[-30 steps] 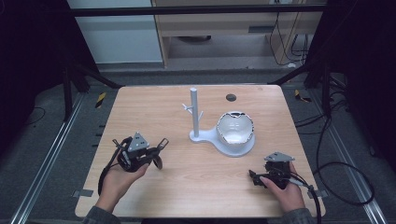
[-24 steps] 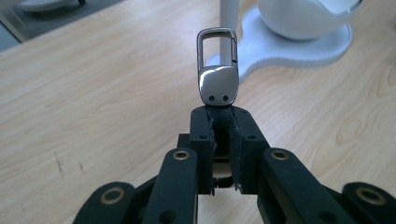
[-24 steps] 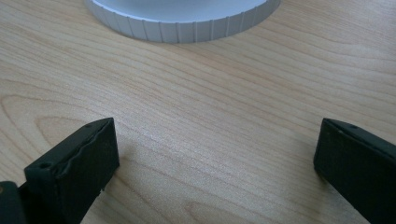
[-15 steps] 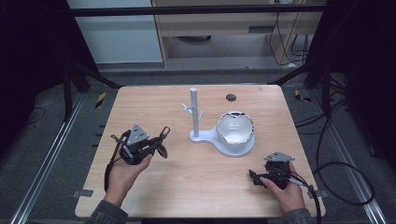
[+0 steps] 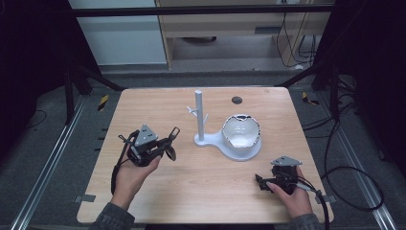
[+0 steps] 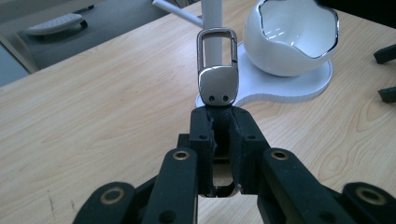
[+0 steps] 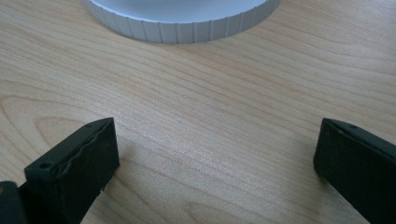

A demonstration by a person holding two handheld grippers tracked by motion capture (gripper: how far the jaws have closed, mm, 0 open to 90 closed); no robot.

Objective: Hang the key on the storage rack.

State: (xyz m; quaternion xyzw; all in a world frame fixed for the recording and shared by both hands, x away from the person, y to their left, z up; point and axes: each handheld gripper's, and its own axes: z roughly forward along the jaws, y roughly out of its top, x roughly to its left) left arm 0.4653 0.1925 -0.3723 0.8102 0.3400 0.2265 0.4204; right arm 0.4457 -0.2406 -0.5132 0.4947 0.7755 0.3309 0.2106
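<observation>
Here the left gripper (image 6: 219, 122) pinches a shiny metal clasp (image 6: 217, 70); the right gripper (image 7: 215, 154) gapes over grained wood.

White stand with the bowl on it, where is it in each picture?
High view: the white stand sits mid-table, slightly right of the middle.
Left gripper view: at the top, behind the silver clip pinched in the left gripper jaws.
Right gripper view: its ribbed base rim runs along the top edge.
Shared landmark: the wooden table.
</observation>
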